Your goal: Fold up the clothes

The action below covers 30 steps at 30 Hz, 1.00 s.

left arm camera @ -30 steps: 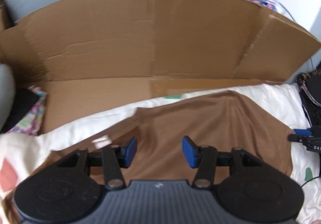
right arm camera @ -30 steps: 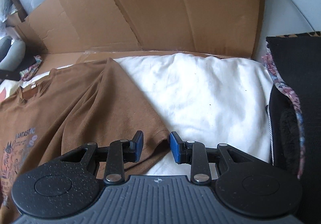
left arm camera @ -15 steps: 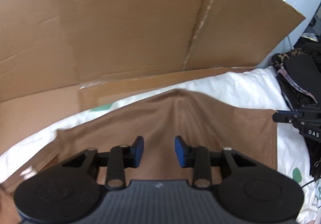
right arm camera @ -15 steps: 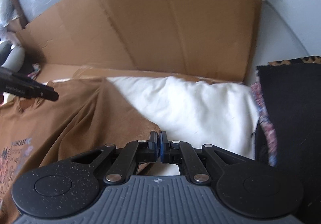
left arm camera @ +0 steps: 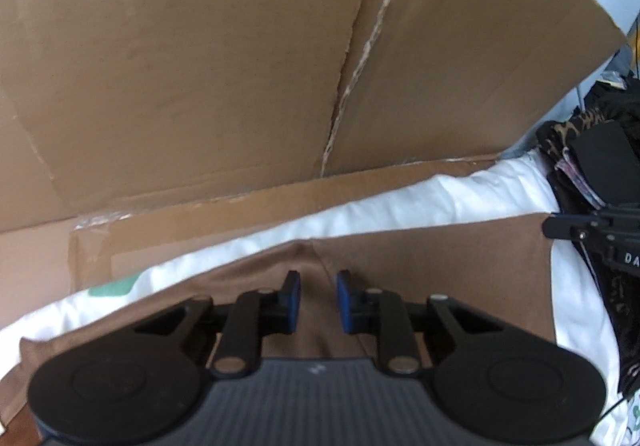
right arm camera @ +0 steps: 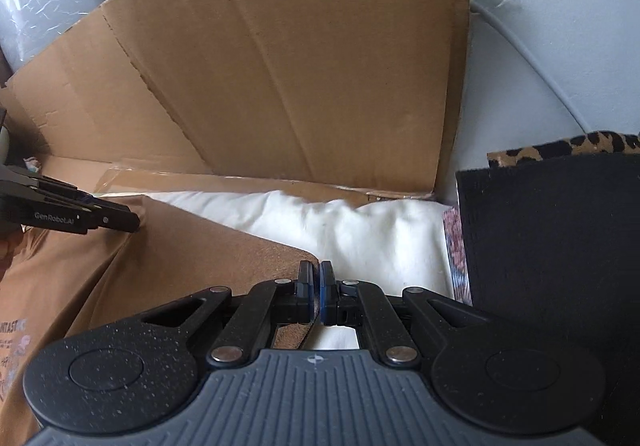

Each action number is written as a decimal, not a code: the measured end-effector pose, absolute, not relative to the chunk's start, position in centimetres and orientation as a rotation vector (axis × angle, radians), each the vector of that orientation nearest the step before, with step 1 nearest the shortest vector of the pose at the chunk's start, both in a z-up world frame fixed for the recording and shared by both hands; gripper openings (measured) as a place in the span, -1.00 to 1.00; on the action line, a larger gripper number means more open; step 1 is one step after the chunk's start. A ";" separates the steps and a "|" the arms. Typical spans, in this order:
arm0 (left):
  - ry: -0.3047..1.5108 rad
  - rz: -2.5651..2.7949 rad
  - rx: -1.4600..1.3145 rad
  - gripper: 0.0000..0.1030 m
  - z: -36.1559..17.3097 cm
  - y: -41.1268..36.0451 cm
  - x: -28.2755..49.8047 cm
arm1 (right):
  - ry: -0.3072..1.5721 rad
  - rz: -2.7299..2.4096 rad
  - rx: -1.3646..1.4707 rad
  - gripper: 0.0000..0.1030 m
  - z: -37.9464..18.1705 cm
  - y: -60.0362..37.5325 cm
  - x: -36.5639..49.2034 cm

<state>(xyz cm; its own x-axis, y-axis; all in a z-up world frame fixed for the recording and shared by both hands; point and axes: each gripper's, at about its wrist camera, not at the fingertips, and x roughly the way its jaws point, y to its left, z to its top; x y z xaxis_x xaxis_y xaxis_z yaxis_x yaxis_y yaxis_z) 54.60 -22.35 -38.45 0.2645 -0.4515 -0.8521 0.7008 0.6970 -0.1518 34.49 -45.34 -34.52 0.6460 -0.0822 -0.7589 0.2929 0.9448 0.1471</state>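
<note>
While the brown shirt [right arm camera: 168, 266] is lying spread over a white quilt [right arm camera: 360, 230], the right gripper [right arm camera: 316, 286] is pinching the shirt's right corner, its blue pads pressed together on the cloth edge. Over on the left, the left gripper [left arm camera: 316, 300] is pointing down at a raised ridge of the same shirt [left arm camera: 440, 258]; its jaws have just been closing, and the fold is sitting between the pads, though a narrow gap is showing on each side and I cannot tell whether they are pressing it. Behind the quilt, a cardboard sheet [left arm camera: 240, 66] is standing as a far wall. At the right edge, a black garment [right arm camera: 552, 246] with a leopard-print piece [right arm camera: 560, 146] behind it is lying just beside the quilt.
</note>
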 end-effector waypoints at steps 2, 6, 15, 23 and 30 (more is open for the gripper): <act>1.041 -0.794 0.285 -0.58 -38.8 -22.7 54.9 | 0.845 -0.224 0.263 -1.00 -34.5 -45.6 34.9; 1.036 -0.794 0.275 -0.59 -39.4 -23.2 55.4 | 0.844 -0.263 0.236 -1.00 -34.6 -46.0 35.5; 1.021 -0.772 0.226 -0.64 -39.9 -23.9 57.5 | 0.828 -0.327 0.283 -0.89 -34.0 -45.9 34.9; 1.016 -0.799 0.193 -0.63 -37.8 -23.7 56.5 | 0.844 -0.280 0.366 -0.46 -32.9 -45.2 31.9; 1.021 -0.809 0.196 -0.62 -36.9 -23.0 53.8 | 0.856 -0.266 0.394 -0.27 -34.8 -43.9 32.5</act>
<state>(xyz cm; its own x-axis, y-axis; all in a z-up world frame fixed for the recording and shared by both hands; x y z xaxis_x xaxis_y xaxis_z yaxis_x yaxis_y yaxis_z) 53.77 -23.03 -36.91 0.2672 -0.5076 -0.8191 0.6809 0.7010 -0.2123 32.45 -43.93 -34.80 0.6292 -0.0699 -0.7741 0.3811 0.8958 0.2288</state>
